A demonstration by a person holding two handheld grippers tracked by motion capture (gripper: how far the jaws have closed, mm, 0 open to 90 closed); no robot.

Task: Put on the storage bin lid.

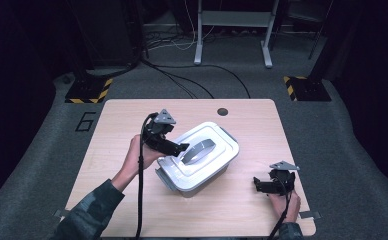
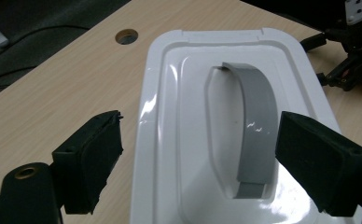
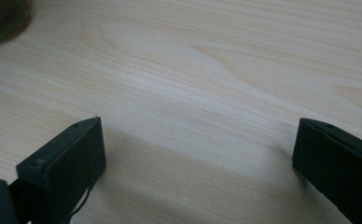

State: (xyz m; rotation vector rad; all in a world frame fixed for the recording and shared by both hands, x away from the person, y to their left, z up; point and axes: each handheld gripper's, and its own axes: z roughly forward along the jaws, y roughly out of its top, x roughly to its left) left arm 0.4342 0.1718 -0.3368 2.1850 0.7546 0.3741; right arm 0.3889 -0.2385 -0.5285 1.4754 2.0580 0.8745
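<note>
**Left gripper over lidded box, nothing held**

The white lidded box (image 1: 199, 159) sits mid-table (image 1: 117, 130), its grey handle (image 2: 256, 130) arching across the lid recess. Left gripper (image 2: 200, 163) hangs above the lid, jaws apart, straddling the handle without contact. Right gripper (image 1: 262, 185) rests on the table right of the box, well apart, jaws spread over bare wood.

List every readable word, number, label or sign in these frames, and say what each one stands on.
"6": a dark numeral on the grey floor, left of the table, in the high view.
The white lidded container and its grey handle carry no lettering that I can see.
The yellow-and-black striped floor plates bear stripes, not text.
</note>
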